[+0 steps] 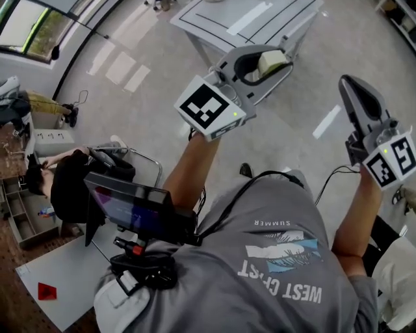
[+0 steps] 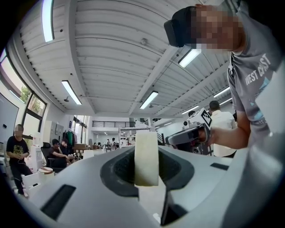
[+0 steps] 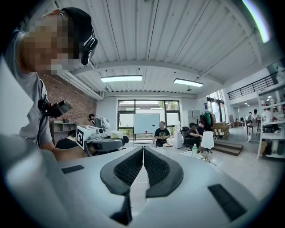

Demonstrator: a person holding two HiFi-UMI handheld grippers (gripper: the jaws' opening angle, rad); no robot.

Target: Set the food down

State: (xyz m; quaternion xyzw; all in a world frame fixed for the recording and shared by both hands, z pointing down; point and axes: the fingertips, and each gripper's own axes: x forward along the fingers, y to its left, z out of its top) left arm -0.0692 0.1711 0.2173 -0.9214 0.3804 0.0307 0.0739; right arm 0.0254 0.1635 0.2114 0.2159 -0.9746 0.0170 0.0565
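Both grippers are held up in the air in front of the person, well above the floor. My left gripper (image 1: 268,64) is shut on a pale cream block of food (image 1: 272,61). In the left gripper view that food block (image 2: 146,158) stands upright, clamped between the two dark pads. My right gripper (image 1: 350,83) is to the right of it, shut and holding nothing. In the right gripper view its ribbed pads (image 3: 127,169) meet along a thin line. The left gripper (image 3: 104,143) with the food (image 3: 116,134) shows there at the left.
A white table (image 1: 214,19) marked with tape lines stands ahead, beyond the left gripper. At the left a person (image 1: 65,185) sits by a compartment tray (image 1: 19,218). A white board with a red triangle (image 1: 47,291) lies at the lower left. Grey floor lies beneath the grippers.
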